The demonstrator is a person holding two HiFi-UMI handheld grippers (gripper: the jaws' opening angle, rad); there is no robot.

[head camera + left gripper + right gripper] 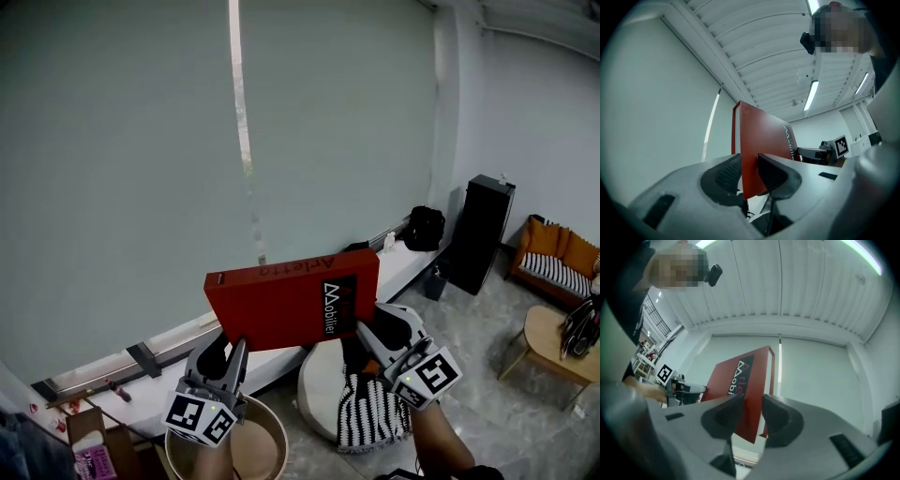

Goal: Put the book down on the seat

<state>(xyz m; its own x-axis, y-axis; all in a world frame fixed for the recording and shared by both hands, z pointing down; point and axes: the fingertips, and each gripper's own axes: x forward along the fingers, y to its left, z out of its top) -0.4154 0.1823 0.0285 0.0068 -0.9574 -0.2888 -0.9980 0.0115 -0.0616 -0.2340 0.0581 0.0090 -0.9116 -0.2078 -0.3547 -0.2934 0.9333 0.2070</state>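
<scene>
red book (pixel 292 309) hangs in the air before the blind (pixel 122 169). my left gripper (pixel 228 354) and right gripper (pixel 375 330) each pinch a lower corner so it cannot swing. the pale round seat (pixel 317 394), i judge, lies just below.

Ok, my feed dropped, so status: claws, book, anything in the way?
Left claw shut on red book. Right claw likewise. Book aloft, not set down. Striped cloth on white pouf below.
</scene>
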